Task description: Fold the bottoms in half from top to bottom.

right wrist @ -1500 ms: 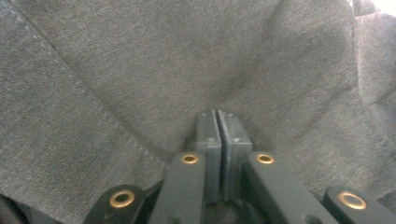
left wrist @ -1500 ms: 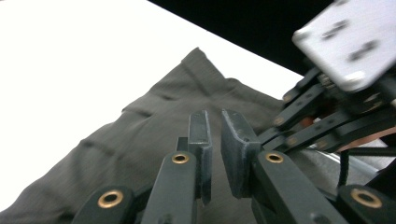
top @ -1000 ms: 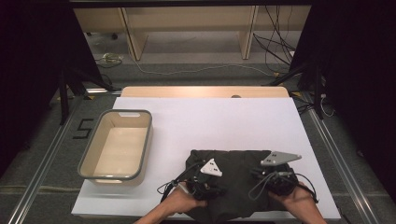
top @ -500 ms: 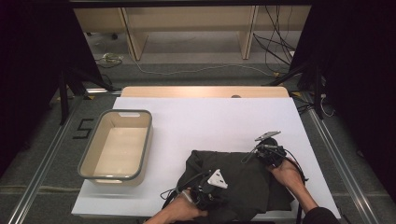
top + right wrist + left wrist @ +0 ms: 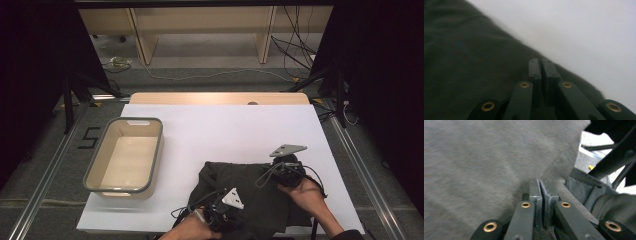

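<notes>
A dark garment (image 5: 252, 192) lies crumpled on the white table (image 5: 225, 130) near its front edge. My left gripper (image 5: 222, 212) sits at the garment's front left part. Its jaws are pressed together (image 5: 540, 182), and the grey cloth (image 5: 486, 157) creases in toward their tips. My right gripper (image 5: 282, 172) is at the garment's far right corner, held in a hand. Its jaws are also together (image 5: 540, 62), low on the edge of the dark cloth (image 5: 461, 62), with the white tabletop (image 5: 586, 37) just beyond.
A beige basin with a grey rim (image 5: 161, 145) stands at the left of the table. Bare white tabletop stretches behind the garment. Black frame legs and cables (image 5: 320, 75) lie on the floor beyond the table's far right.
My right gripper has swung from the garment's front right up to its far right corner, and the cloth's right side has shifted with it. The left gripper has hardly moved.
</notes>
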`<state>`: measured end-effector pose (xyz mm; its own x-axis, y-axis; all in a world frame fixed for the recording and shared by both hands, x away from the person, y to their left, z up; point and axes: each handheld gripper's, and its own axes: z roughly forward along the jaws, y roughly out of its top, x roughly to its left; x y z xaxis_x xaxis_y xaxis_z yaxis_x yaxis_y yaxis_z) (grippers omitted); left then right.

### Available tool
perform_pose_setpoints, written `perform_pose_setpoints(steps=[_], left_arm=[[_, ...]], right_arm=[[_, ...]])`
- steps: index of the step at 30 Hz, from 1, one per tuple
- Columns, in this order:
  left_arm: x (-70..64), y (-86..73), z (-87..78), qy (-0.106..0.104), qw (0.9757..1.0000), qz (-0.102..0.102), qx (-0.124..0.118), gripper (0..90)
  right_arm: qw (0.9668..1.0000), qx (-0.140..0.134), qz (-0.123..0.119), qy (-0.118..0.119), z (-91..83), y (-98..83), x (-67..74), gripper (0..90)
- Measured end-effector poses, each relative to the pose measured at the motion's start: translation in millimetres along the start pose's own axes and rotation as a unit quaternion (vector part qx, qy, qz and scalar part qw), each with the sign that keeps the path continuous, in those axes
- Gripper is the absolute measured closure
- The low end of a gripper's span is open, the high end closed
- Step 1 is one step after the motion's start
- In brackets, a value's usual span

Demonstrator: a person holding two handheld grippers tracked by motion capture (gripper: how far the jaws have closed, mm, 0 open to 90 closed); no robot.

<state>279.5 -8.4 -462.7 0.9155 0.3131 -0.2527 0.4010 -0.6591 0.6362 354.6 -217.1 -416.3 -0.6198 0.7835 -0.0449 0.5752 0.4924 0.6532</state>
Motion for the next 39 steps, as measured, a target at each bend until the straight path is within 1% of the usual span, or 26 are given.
perform_pose_setpoints(steps=[1,2,3,4,5,6,8,10,12,13,16,17,20,21,24,26,28,29,30,32,34,36,38,39], left_arm=[[-0.8,-0.1,2.2,0.003,1.0,0.001,0.0,86.0],[-1.0,0.0,3.6,0.006,1.0,-0.004,0.0,84.0],[-1.7,0.2,3.9,0.007,0.9999,-0.012,-0.006,83.5],[-2.7,0.9,1.9,0.003,0.9999,-0.011,-0.008,81.9],[-4.4,2.4,-2.7,0.003,0.9999,-0.006,-0.014,80.4],[-4.9,3.8,-6.7,0.003,0.9998,-0.003,-0.019,78.7],[-5.6,8.3,-17.0,0.003,0.999,-0.008,-0.043,76.0],[-2.3,11.7,-27.5,0.015,0.998,-0.008,-0.061,72.0],[4.4,12.7,-37.9,0.025,0.9961,-0.023,-0.081,71.8],[7.9,12.3,-42.9,0.031,0.9948,-0.03,-0.092,71.7],[18.0,8.6,-55.1,0.035,0.9925,-0.048,-0.107,71.9],[19.5,6.6,-56.1,0.035,0.9922,-0.053,-0.108,72.6],[21.3,1.6,-54.6,0.039,0.9935,-0.052,-0.094,74.9],[22.5,0.4,-52.8,0.04,0.994,-0.052,-0.088,75.9],[28.2,-4.0,-44.8,0.04,0.9947,-0.061,-0.072,78.5],[30.1,-7.3,-38.4,0.039,0.9953,-0.065,-0.061,79.6],[31.4,-9.2,-32.5,0.041,0.9955,-0.068,-0.052,81.4],[32.2,-9.8,-29.8,0.04,0.9953,-0.072,-0.051,82.3],[33.4,-10.3,-28.5,0.038,0.9955,-0.073,-0.047,82.9],[35.1,-11.7,-25.9,0.035,0.9952,-0.079,-0.047,83.5],[37.2,-12.7,-24.4,0.029,0.9952,-0.082,-0.043,83.9],[38.2,-12.2,-23.9,0.029,0.9953,-0.084,-0.039,84.1],[37.7,-11.6,-24.1,0.032,0.9957,-0.078,-0.038,84.1],[37.2,-11.7,-24.0,0.032,0.9955,-0.08,-0.04,84.1]], right_arm=[[0.9999,0.001,-0.008,0.006,1.6,1.2,5.9,86.7],[0.9998,0.004,-0.014,0.01,4.0,1.9,11.2,86.6],[0.9997,0.01,-0.019,0.013,7.4,2.3,15.5,86.6],[0.9994,0.016,-0.029,0.011,11.2,1.9,18.5,86.6],[0.9992,0.021,-0.034,0.006,13.4,1.4,21.1,86.7],[0.9992,0.023,-0.031,0.008,13.9,1.0,21.4,86.6],[0.9995,0.017,-0.026,0.011,11.6,1.0,18.5,86.6],[0.9997,0.011,-0.018,0.011,7.7,0.8,14.9,85.8],[0.9998,0.005,-0.012,0.012,2.2,-0.4,11.5,84.7],[0.9999,0.001,-0.009,0.012,-1.6,-1.1,10.7,84.1],[0.9998,-0.013,0.001,0.016,-13.4,-6.1,8.2,84.0],[0.9998,-0.013,0.005,0.017,-16.3,-8.3,8.6,84.0],[0.9998,-0.005,0.007,0.018,-20.9,-15.8,9.8,84.0],[0.9998,-0.002,0.006,0.018,-21.4,-18.1,9.7,84.0],[0.9997,0.008,0.008,0.02,-22.0,-23.8,9.5,84.0],[0.9997,0.015,0.005,0.021,-19.4,-26.1,9.5,84.1],[0.9993,0.029,0.0,0.022,-12.0,-28.8,9.9,84.3],[0.999,0.038,-0.001,0.023,-7.4,-30.5,10.7,84.5],[0.9987,0.045,-0.004,0.023,-3.6,-31.8,11.1,84.6],[0.9983,0.052,-0.006,0.023,0.2,-32.8,12.0,84.9],[0.9982,0.054,-0.007,0.025,0.7,-33.1,11.9,84.8],[0.9982,0.053,-0.008,0.026,0.7,-33.7,11.7,84.8],[0.9983,0.052,-0.009,0.025,1.0,-33.8,11.9,84.8],[0.9983,0.052,-0.01,0.024,0.9,-33.7,12.1,84.6]])
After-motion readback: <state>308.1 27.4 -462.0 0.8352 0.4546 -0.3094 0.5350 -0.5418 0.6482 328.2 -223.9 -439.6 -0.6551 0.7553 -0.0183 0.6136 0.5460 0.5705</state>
